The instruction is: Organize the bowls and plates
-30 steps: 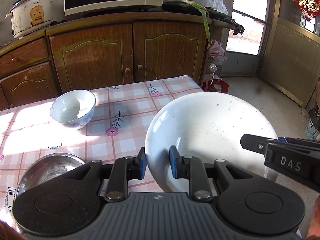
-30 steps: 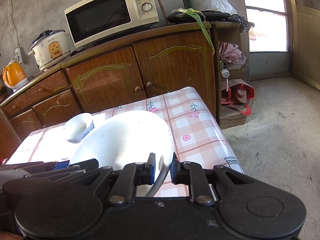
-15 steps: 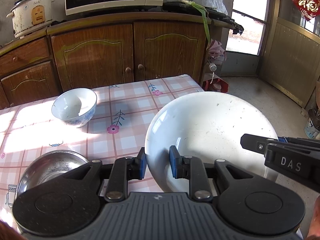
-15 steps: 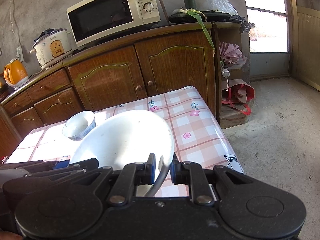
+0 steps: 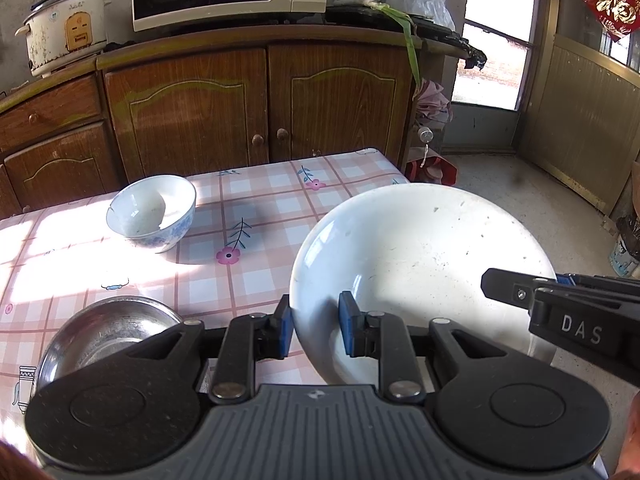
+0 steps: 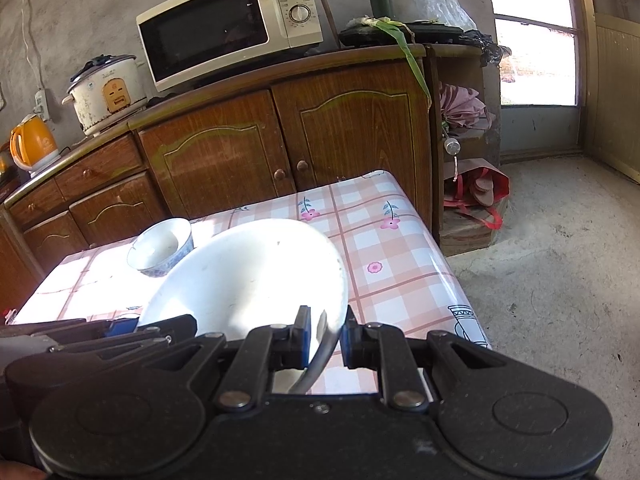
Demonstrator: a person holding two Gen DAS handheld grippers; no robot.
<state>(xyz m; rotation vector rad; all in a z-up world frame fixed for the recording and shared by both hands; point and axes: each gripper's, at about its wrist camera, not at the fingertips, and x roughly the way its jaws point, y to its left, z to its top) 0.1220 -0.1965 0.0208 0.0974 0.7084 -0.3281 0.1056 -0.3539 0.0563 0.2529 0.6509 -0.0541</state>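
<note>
White plate [image 5: 420,264], wide and shallow, hangs tilted above the near right corner of the checked counter [image 5: 256,280], pinched at its rim from two sides. The left gripper [image 5: 313,326] has its blue fingers [image 5: 347,322] closed across the near edge; the right gripper [image 6: 326,336] nips the opposite edge the same way (rim seen edge-on between the pads). A clean set-down likely means levelling the plate and moving both hands together, so that neither grip twists the rim. Ahead stands a blue-patterned bowl [image 5: 154,212], well clear of the plate. Only the left wrist view shows the steel bowl [image 5: 100,332] at the counter's near left edge and the plate's speckled face; only the right wrist view shows an orange kettle [image 6: 32,146] beside the rice cooker [image 6: 106,94].
</note>
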